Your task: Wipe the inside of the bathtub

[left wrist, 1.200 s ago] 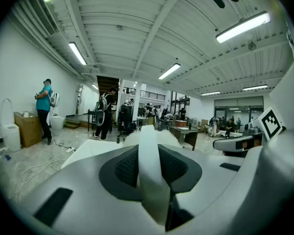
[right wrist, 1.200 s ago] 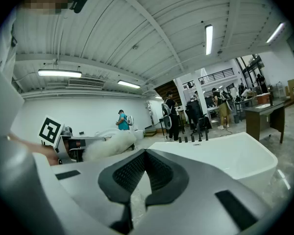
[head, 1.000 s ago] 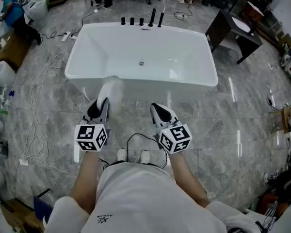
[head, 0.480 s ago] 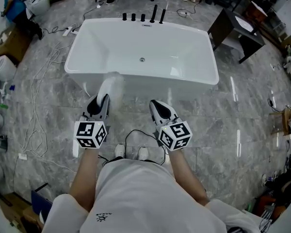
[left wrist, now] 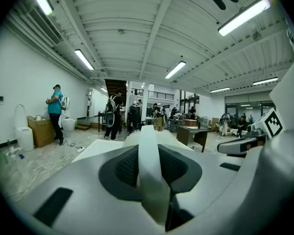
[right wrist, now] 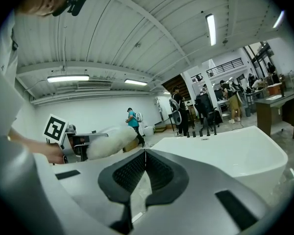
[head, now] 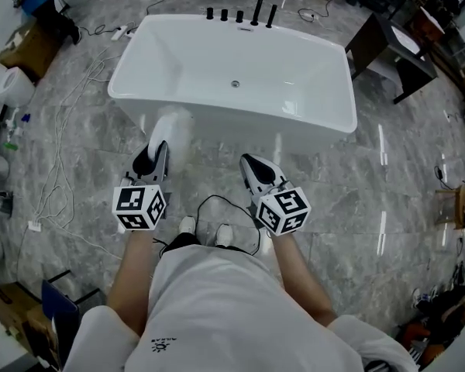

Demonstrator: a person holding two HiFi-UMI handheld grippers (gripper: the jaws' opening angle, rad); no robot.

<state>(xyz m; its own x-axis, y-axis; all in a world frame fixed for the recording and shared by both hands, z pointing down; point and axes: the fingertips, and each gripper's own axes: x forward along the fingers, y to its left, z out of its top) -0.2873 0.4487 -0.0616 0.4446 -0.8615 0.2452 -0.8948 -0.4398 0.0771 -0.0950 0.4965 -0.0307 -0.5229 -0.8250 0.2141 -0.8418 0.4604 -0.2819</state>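
Left gripper (head: 159, 147) clamps what looks like a fluffy white duster (head: 173, 126) by its flat handle, right gripper (head: 249, 162) pinched together, empty, both short of the tub (head: 310, 122)

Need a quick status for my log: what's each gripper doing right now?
Left gripper: closed on the handle of the white fluffy duster.
Right gripper: closed, holding nothing.

Grey marble floor (head: 356, 200), w/ white bathtub (head: 201, 60), loose cables (head: 58, 169), dark desk (head: 380, 45)

No legible text or numbers anywhere.
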